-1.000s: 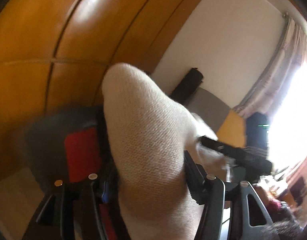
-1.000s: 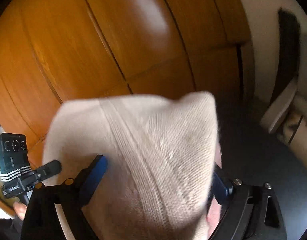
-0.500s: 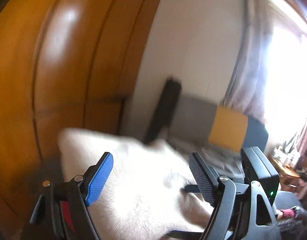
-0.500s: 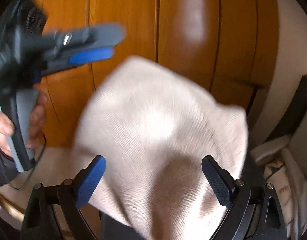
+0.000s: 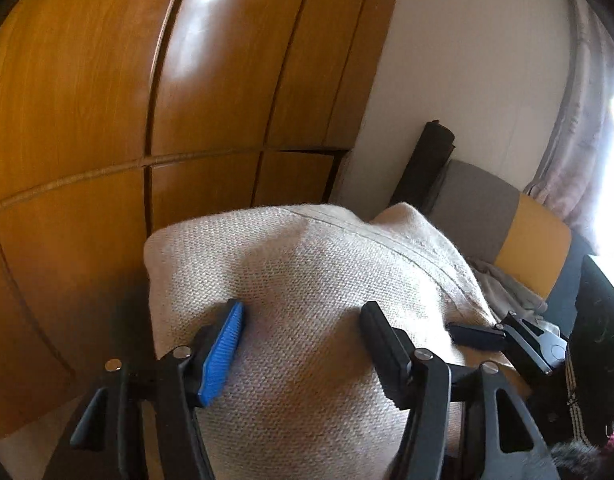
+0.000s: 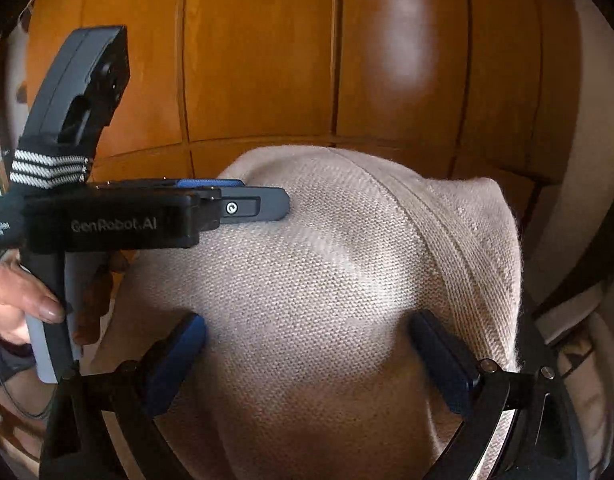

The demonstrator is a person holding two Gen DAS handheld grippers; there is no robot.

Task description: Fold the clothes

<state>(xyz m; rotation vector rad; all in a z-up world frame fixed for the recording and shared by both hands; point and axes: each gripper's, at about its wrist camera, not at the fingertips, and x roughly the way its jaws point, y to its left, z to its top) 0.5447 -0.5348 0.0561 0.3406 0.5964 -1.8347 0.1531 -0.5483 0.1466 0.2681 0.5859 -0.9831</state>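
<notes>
**Item:** cream knit sweater (image 5: 307,288), bunched into a thick rounded mound, a ribbed seam running slantwise over its top. It was carried in the air in front of the orange wooden wardrobe doors (image 5: 87,120). No table or other resting surface showed beneath it.

**Left gripper** (image 5: 303,320): fingers had just been closing. The sweater bulged between them and the blue pad dented the knit, so it was clamped on the cloth. In the right wrist view it came in level from the side, gripped by a hand (image 6: 15,300).

**Right gripper** (image 6: 307,332): fingers had just been opening and stood at their widest. The mound filled the gap and met both pads. Whether they still pinched could not be told.

**Step in hand, as judged:** regrasping a gathered sweater before any fold was laid. Folding had barely begun.

**Next move, as judged:** find two edges or shoulders, draw the grippers apart to spread the cloth, and bring it to a flat surface.

**Change from earlier frames:** a second before, the sweater rose as a tall narrow column in the left view. It now sat lower and broader. Half a second before, the left gripper was raised clear of the cloth.
</notes>
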